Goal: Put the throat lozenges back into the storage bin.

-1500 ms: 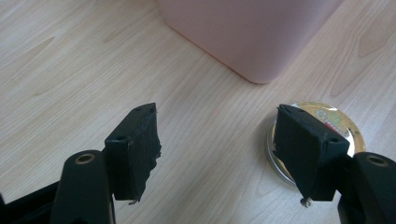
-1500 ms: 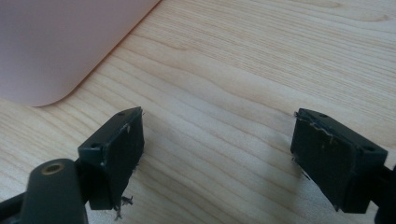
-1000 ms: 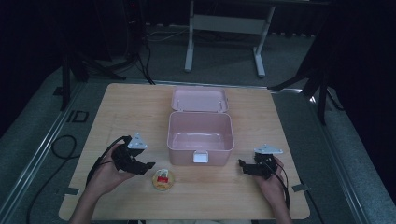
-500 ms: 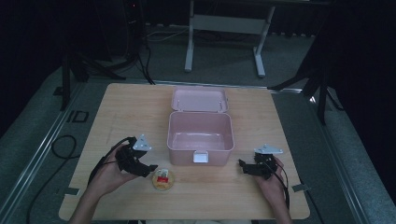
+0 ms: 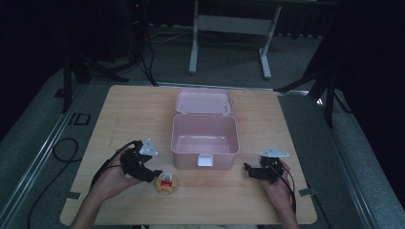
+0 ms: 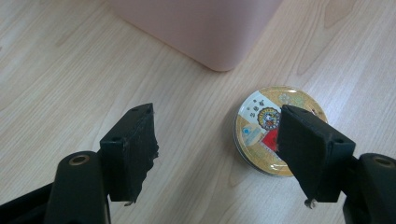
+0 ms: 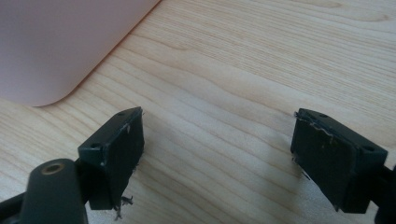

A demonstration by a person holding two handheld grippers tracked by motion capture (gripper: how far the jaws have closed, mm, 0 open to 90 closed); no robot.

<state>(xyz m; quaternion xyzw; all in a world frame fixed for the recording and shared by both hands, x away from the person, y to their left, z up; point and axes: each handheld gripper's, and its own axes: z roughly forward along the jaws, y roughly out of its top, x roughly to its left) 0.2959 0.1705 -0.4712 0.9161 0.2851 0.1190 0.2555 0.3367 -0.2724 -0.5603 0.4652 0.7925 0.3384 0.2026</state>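
A round yellow tin (image 5: 166,183) with a red and white label lies flat on the wooden table (image 5: 133,109), just in front of the pink box's left front corner. My left gripper (image 5: 155,174) hovers at the tin's left side. In the left gripper view the jaws (image 6: 217,121) stand apart and have just been opening. The tin (image 6: 257,140) lies below the right jaw, which hides part of it, and nothing is pressed between the pads. My right gripper (image 5: 249,170) rests near the box's right front corner, open (image 7: 219,126) over bare wood.
The open pink box (image 5: 186,160) stands mid-table with a white latch at its front, its inside bare and its lid (image 5: 204,101) folded back behind. Its corner shows in both gripper views (image 6: 205,28) (image 7: 56,42). Cables trail from both grippers. The table edge runs close behind my hands.
My left gripper has edged a little to the right, closer to the tin. The right hand and the box have kept still.
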